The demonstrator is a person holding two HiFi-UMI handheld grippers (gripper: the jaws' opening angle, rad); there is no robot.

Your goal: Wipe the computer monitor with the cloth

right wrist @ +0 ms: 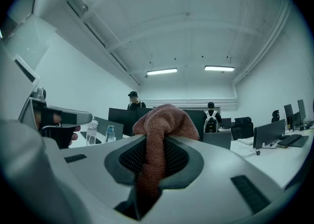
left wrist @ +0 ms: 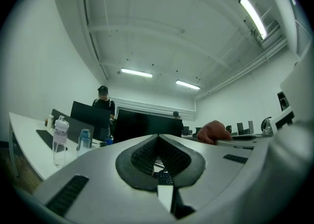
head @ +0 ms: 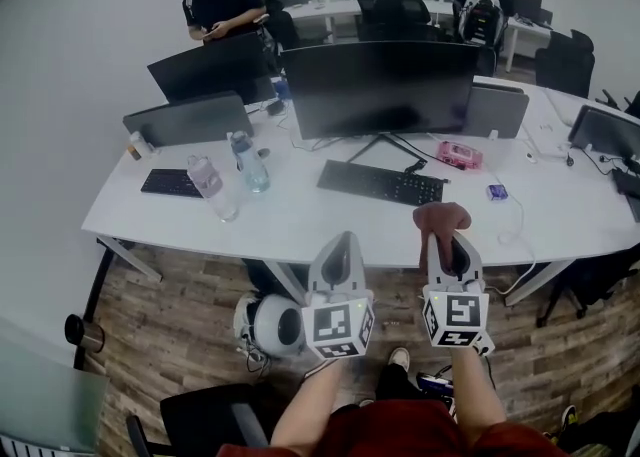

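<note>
The keyboard (head: 380,183) lies before the monitor (head: 380,88), bottles (head: 212,188) left, perhaps a laptop (head: 497,110) right.

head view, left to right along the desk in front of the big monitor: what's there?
small black keyboard → clear bottle → blue-capped bottle → large black keyboard → pink box → small blue object

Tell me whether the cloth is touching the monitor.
Apart. The head view shows the cloth, clamped in the right gripper, over the desk's near edge, with the keyboard between it and the monitor.
</note>
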